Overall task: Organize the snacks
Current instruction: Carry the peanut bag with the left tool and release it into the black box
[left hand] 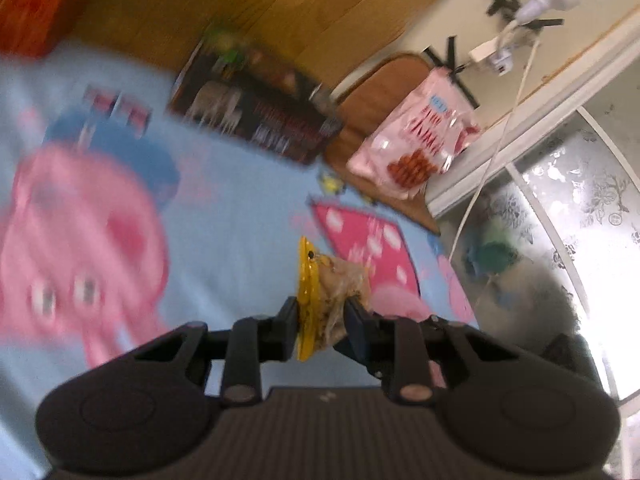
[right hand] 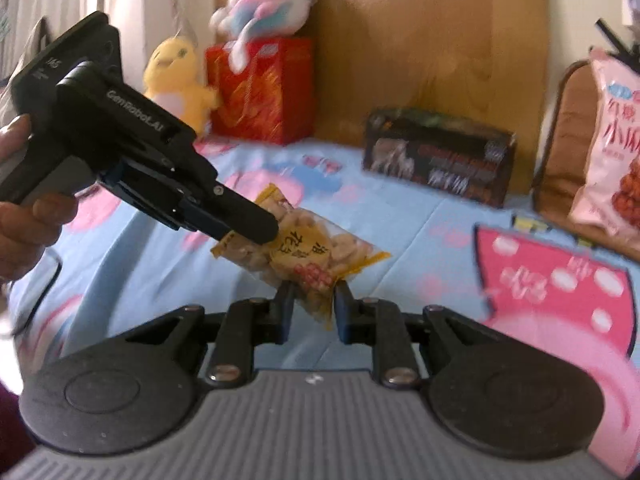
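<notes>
Right wrist: "GenRobot.AI"-marked left claw (right hand: 256, 228), seemingly.

Ahead of my left gripper the dark box (left hand: 256, 116) is blurred, print unreadable. Right of my right gripper, the pink bag (right hand: 612, 160) is cut off.

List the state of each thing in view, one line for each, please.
Peanut snack packet: lifted off the bed, held by both claws.
Left claw: shut on one end of the packet.
Right claw: shut on its other end.
Pink snack bag: sealed, leaning upright.
Dark snack box: closed, lying on its long side.
</notes>
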The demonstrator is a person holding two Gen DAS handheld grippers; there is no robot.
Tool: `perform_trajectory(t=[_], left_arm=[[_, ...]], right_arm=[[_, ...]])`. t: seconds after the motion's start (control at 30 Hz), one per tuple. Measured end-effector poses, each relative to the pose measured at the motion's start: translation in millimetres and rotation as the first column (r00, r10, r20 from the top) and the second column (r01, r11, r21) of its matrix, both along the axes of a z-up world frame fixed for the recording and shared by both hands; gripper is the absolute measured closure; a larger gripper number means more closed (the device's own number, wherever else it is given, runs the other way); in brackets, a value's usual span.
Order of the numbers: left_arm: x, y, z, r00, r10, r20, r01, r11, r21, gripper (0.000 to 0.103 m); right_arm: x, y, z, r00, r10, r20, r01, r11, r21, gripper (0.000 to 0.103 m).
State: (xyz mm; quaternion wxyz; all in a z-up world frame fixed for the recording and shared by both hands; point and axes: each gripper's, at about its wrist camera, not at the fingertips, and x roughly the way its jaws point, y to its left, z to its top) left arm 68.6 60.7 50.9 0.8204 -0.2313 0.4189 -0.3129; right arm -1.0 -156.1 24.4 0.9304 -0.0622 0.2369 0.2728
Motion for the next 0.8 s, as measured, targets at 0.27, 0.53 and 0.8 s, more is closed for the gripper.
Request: perform_trajectory(t=[0.27, 0.53, 0.8], left_arm=[[110, -23, 59, 0.983, 0.038, 0.178, -0.055, 0.994, 0.093, 0.063], [177, -24, 26, 0.962, 0.171, 0.212, -0.205, 0.967, 0.152, 0.047], [142, -16, 25, 0.944, 0.214, 0.250, -0.257, 0.954, 0.156, 0.047]], right_arm=[[101, -4, 40, 0.985, -0.068, 0.159, 0.068, 0.998, 0.003, 0.079], [201, -16, 20, 0.952, -0.262, 0.155, 0.239, 0.959, 0.152, 0.054], [197, -57, 14, 0.935, -0.354, 0.030, 0.326, 0.888, 0.324, 0.053]])
